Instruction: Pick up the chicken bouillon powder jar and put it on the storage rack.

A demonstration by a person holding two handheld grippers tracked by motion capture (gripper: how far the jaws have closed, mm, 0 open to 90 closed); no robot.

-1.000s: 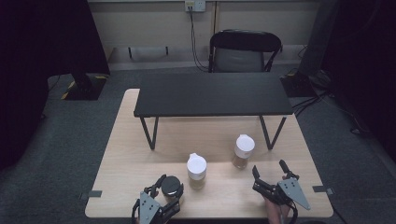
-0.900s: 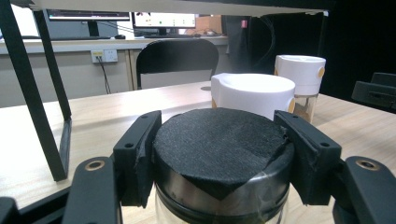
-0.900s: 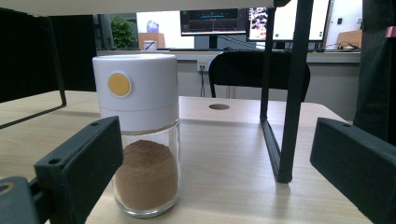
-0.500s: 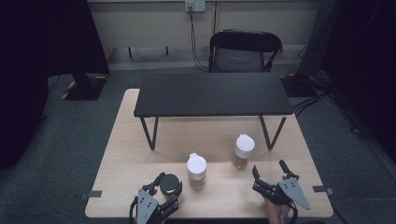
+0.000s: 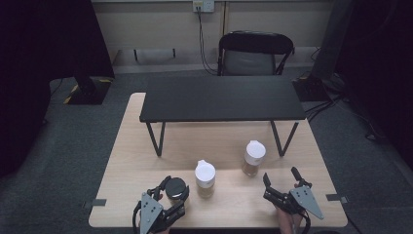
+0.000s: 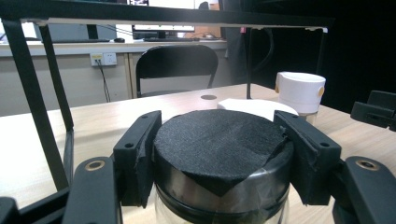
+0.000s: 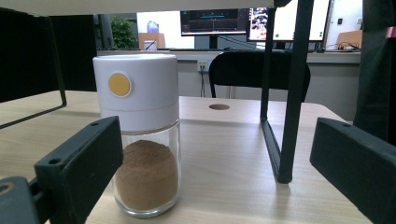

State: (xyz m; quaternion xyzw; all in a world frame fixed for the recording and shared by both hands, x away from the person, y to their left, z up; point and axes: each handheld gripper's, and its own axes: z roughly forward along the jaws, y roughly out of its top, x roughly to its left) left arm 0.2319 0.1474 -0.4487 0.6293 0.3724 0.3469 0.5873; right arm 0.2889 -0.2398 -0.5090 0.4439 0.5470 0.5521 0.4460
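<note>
Surface: wooden table (image 5: pixel 126 161) with a black shelf (image 5: pixel 221 97) standing on it.
Black-lidded jar (image 6: pixel 219 154): near front edge, upright, clamped at the lid by the left gripper (image 5: pixel 170 195).
Done: grasp made.
Left: lifting and placing, by appearances.
Right gripper (image 5: pixel 281 181): jaws spread, empty, near a white-capped jar (image 7: pixel 142 135).

Bare wooden tabletop (image 5: pixel 136 161) open left of the black-lidded glass jar (image 5: pixel 176 189). Little room, seemingly, between that jar and the white-capped jar of tan powder (image 5: pixel 205 179) just beside it. Wider gap across to the second white-capped jar of brown powder (image 5: pixel 253 158). Farther back, blocked above by the low black metal shelf (image 5: pixel 221 97); passable beneath, between its slanted legs (image 5: pixel 155 139).
</note>
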